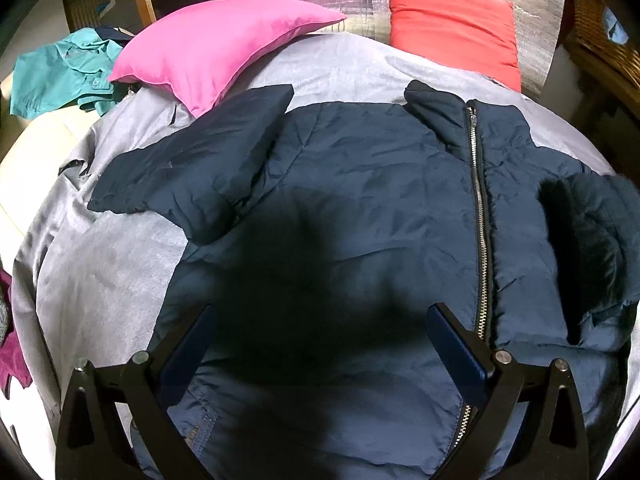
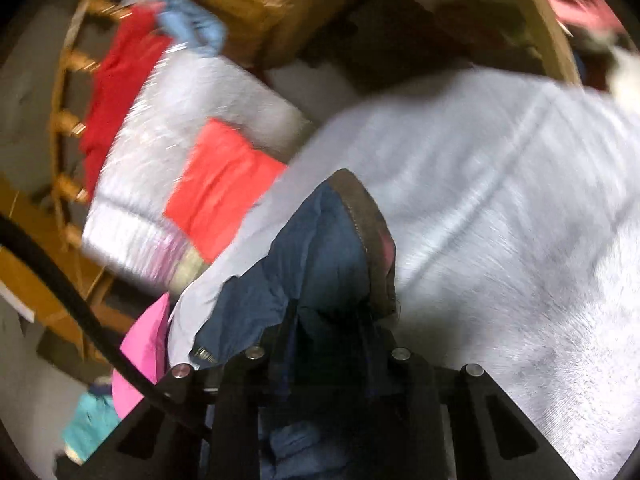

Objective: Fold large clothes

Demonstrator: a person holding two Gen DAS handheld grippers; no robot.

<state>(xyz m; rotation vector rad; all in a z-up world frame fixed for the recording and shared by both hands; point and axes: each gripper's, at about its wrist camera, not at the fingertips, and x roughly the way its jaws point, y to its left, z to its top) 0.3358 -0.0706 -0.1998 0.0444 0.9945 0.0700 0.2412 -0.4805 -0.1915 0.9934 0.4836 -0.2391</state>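
Jacket lies front-up on the grey sheet, zipped, collar at the far end, hem near.

Left wrist view: left sleeve is spread out to the left, cuff pointing far, near the pink pillow. Right sleeve is bunched up off the sheet at the right edge. Left gripper hovers low over the near chest panel just left of the zip, fingers spread wide, nothing between them; its shadow falls on the fabric below. Red pillow is far right, a teal shirt far left, off the sheet.

Right wrist view: heavy motion blur. Right gripper is pinched on a fold of navy fabric, apparently the right sleeve, with a darker cuff edge standing up beyond the fingertips. Fabric is lifted clear of the sheet. Gripper is tilted, pointing across the bed, red pillow off to its left.

Judgement: step in hand is the first sleeve fold, right sleeve being carried in over the body. Next move calls for laying it flat across the chest and releasing; left gripper is placed to pin the body so it doesn't drag. Left sleeve not yet folded.
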